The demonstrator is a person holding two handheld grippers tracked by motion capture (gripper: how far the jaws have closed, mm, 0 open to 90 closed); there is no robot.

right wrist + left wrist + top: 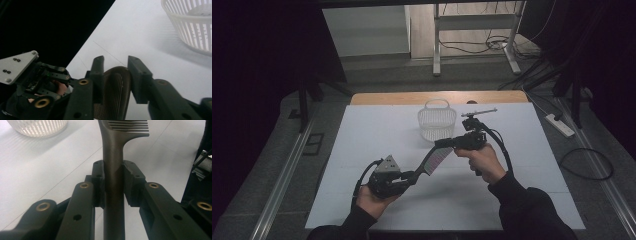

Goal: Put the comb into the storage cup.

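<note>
Nearest the high camera, the person's left hand holds the left gripper [409,176] low over the front of the white table [362,150], and its jaws stand narrow, clamped on the handle of a dark comb [432,161]. From the left gripper view the pads [100,182] press on both sides of the straight handle, with the teeth starting just beyond them. Held up off the table, the comb [113,157] slants up and away between the two hands. Farther on, the right gripper [446,144] meets its toothed end; in the right gripper view the rounded head of the comb [115,92] sits between the two jaws, which stand close against its edges, so it looks held at both ends. It seems a light, thin piece of stiff plastic: the handle is solid and smooth, so a firm squeeze across its flat sides should keep it from sliding, while the fine teeth look likely to bend or snap if pinched hard. Gripping the spine above the teeth, or the handle, is the safer hold. With two grips on one stiff thing, twisting the hands against each other could flex or crack it. Beyond the comb, well apart, a white slatted basket [437,120] stands upright near the table's far edge.
</note>
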